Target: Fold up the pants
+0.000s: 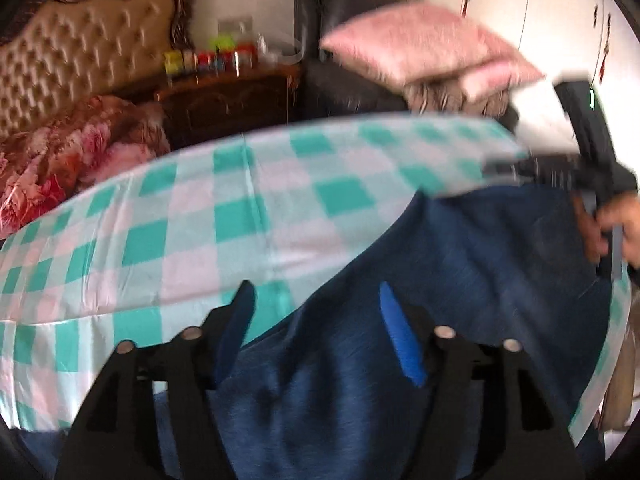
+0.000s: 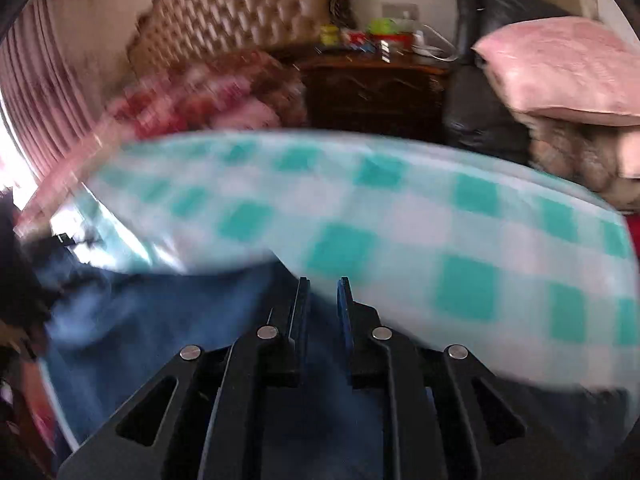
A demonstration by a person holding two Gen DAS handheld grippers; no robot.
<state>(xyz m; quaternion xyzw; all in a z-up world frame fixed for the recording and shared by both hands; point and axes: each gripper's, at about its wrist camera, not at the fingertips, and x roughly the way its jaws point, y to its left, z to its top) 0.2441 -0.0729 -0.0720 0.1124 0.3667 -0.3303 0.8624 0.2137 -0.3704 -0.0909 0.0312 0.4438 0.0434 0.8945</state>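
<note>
Dark blue denim pants [image 1: 460, 280] lie on a table covered with a teal and white checked cloth [image 1: 180, 220]. My left gripper [image 1: 316, 316] hovers over the near part of the pants, open, with nothing between its blue pads. At the far edge of the pants my right gripper [image 1: 492, 170] is held by a person's hand [image 1: 624, 224]. In the right wrist view the right gripper [image 2: 323, 300] sits low over the pants [image 2: 160, 340] at the border of the checked cloth [image 2: 440, 220]. Its jaws stand a narrow gap apart. Blur hides whether cloth is pinched.
Behind the table are a pink pillow [image 1: 420, 40] on a black leather chair [image 1: 340, 92], a dark wooden nightstand [image 1: 228, 100] carrying several bottles, and a bed with a tufted headboard [image 1: 80, 48] and a floral blanket [image 1: 60, 152].
</note>
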